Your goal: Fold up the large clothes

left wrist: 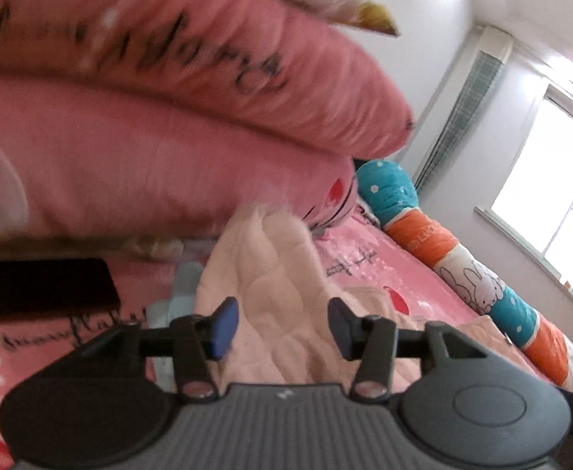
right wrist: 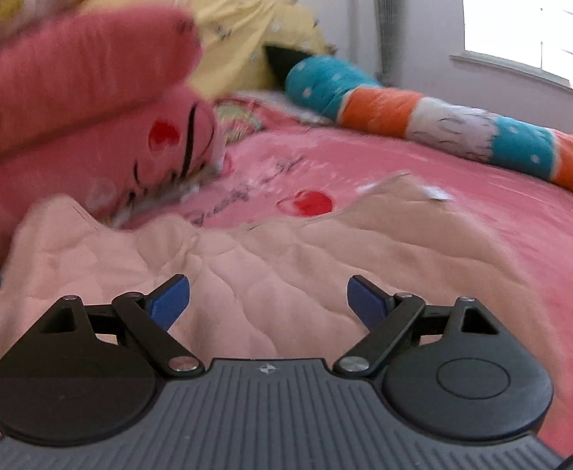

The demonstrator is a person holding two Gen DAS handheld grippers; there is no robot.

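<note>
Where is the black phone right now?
Only the left wrist view shows the phone: it lies flat on the pink bedsheet at the picture's left, below the stacked pink pillows, left of the quilted garment.

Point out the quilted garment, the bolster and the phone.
garment (right wrist: 286, 250): right wrist view, quilted middle.
bolster (right wrist: 384, 111): right wrist view, orange band.
phone (left wrist: 49, 290): left wrist view, dark face.

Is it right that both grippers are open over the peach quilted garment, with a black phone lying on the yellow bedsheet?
Not quite: the black phone lies on the pink bedsheet, as the left wrist view shows. The left gripper and right gripper are open over the peach quilted garment.
</note>
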